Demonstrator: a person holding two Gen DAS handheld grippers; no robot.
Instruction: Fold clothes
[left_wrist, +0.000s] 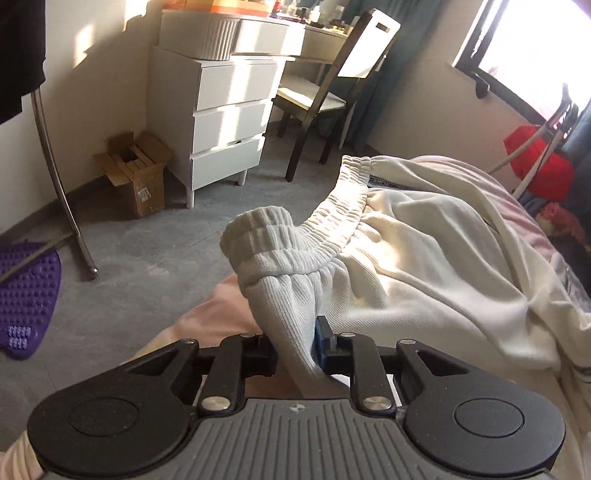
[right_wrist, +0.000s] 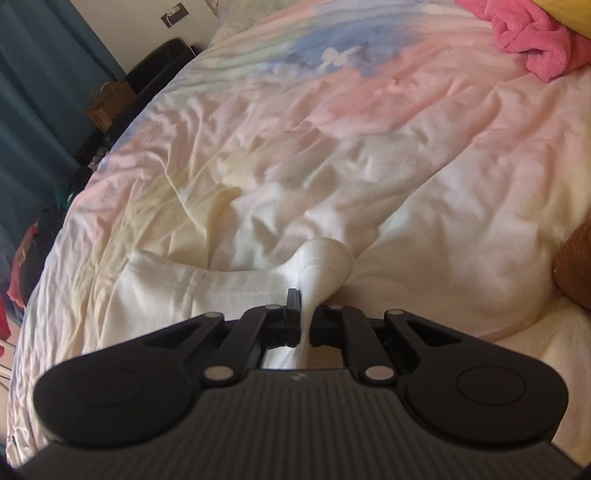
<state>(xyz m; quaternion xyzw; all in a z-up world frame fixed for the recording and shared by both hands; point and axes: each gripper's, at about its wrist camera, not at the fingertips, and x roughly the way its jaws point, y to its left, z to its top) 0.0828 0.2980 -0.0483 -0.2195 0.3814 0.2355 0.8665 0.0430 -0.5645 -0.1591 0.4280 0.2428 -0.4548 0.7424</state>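
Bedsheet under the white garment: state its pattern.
Pastel swirls of pink, blue and yellow on the bedsheet; clearest in right wrist view.

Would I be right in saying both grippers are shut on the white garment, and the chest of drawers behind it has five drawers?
Not quite: the left wrist view shows the chest of drawers with three drawers. Both the left gripper and right gripper are shut on the white garment.

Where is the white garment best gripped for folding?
At its ribbed elastic band, pinched edge-on from the near side, as the left hand-held gripper does. The band is thick, bunched and stands up off the bed. The right hand-held gripper pinches another ribbed edge.
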